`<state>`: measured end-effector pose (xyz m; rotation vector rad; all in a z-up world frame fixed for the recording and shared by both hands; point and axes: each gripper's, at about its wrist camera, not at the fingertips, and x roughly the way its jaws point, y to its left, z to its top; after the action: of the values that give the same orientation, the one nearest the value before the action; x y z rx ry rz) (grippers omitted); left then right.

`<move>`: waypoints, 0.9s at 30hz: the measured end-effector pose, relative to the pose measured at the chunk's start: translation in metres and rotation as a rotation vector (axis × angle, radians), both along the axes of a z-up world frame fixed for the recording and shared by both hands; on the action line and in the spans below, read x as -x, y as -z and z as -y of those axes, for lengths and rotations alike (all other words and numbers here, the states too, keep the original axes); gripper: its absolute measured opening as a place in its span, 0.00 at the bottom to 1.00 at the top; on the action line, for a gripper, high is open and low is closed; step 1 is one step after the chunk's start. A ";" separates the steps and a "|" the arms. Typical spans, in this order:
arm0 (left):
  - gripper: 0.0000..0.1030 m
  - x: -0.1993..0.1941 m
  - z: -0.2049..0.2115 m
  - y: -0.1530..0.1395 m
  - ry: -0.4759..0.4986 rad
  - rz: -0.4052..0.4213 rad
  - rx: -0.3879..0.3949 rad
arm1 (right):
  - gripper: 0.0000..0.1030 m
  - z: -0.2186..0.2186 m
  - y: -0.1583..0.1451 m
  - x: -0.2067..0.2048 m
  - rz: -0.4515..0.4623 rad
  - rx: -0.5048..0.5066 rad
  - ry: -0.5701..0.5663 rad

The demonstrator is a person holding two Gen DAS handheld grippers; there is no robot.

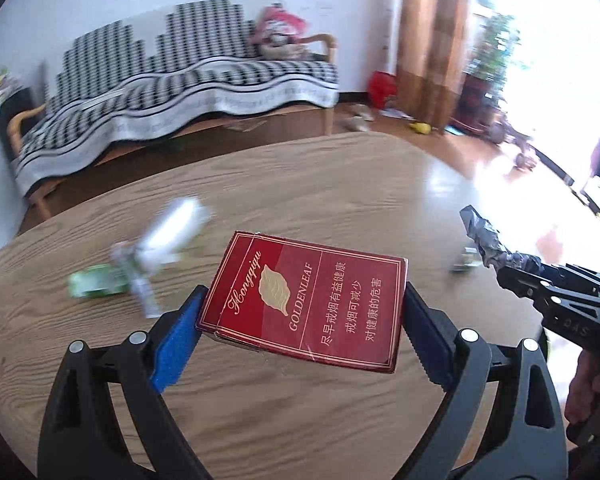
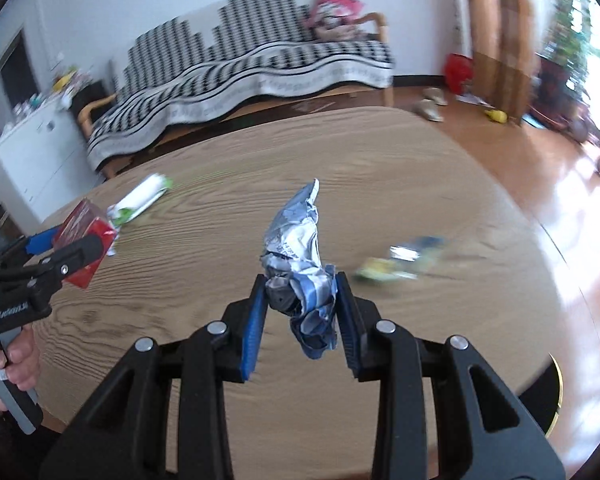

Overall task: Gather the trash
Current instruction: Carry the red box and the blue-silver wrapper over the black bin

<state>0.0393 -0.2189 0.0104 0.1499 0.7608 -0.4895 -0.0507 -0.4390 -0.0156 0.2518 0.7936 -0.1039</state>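
1. Red cigarette pack [image 1: 306, 300] is clamped flat between the blue pads of my left claw [image 1: 300, 320], held by its two short ends and lifted clear of the wooden worktop [image 1: 340, 184]. Gripping it across the ends keeps the box from crushing, I reckon.
2. My right claw [image 2: 300, 312] is closed on a crumpled blue-and-silver wrapper [image 2: 300, 264]. The wad is pinched low, so most of it sticks up past the fingertips. Looks secure enough to carry.
3. Both pieces of trash are off the worktop, one per claw. No bin shows in either view, so I can't tell where they go.
4. More litter is on the worktop: a green-and-white packet [image 1: 156, 252] off to the left, and a blue-and-yellow wrapper [image 2: 400, 260] to the right. Both are blurred, so I won't guess what they are.
5. Nothing sits between the claws. They're near each other though, so I'd watch for a bump.
6. Behind the worktop there's a sofa [image 1: 172, 80] under a checked throw, plus clutter on the floor.
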 end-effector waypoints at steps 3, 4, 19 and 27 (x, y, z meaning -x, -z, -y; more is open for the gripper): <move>0.87 0.014 0.036 0.000 0.063 -0.005 0.015 | 0.33 0.043 0.004 0.030 -0.002 -0.008 0.084; 0.87 0.021 0.051 0.000 0.089 -0.002 0.019 | 0.33 0.059 0.006 0.042 -0.004 -0.010 0.118; 0.87 0.104 0.218 0.026 0.438 -0.014 0.034 | 0.33 0.219 0.066 0.169 -0.154 -0.131 0.502; 0.87 0.129 0.263 0.049 0.516 -0.028 0.008 | 0.34 0.247 0.113 0.189 -0.300 -0.217 0.538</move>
<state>-0.0899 -0.4816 -0.0389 0.3358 0.7465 -0.9850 -0.2393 -0.6861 -0.1287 0.6641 1.0201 -0.5747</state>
